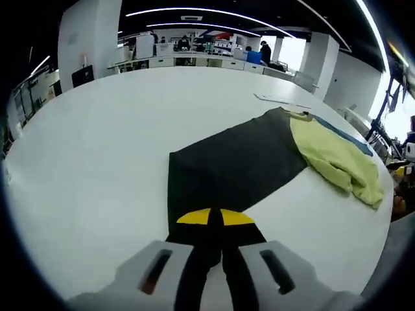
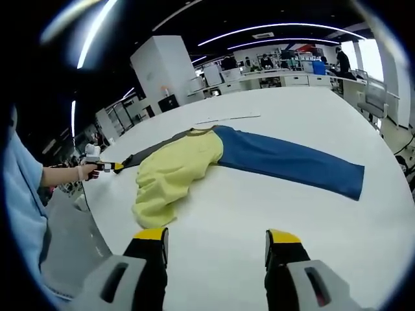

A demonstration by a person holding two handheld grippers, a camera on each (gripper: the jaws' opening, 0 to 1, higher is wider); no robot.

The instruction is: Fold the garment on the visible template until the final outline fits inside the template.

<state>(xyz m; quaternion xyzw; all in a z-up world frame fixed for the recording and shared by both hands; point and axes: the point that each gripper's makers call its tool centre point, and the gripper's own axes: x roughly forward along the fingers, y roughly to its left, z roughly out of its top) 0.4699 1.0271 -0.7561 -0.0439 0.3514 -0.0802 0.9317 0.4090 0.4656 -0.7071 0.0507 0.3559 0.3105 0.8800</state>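
Yellow garment (image 2: 174, 175) covering template (image 2: 292, 162) middle, left tool (image 1: 216, 223) closed

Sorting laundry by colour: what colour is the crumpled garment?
Pale yellow garment, clearest in the right gripper view.

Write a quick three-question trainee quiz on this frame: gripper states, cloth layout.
1. Fill in: in the right gripper view, the yellow cloth lies between the dark grey cloth and the ____ cloth.
2. What does the left gripper clamp? A) yellow cloth B) dark grey cloth C) nothing
3. True or false: the right gripper is shut on cloth.
Key: 1 blue; 2 B; 3 false, it is open over the bare white table.
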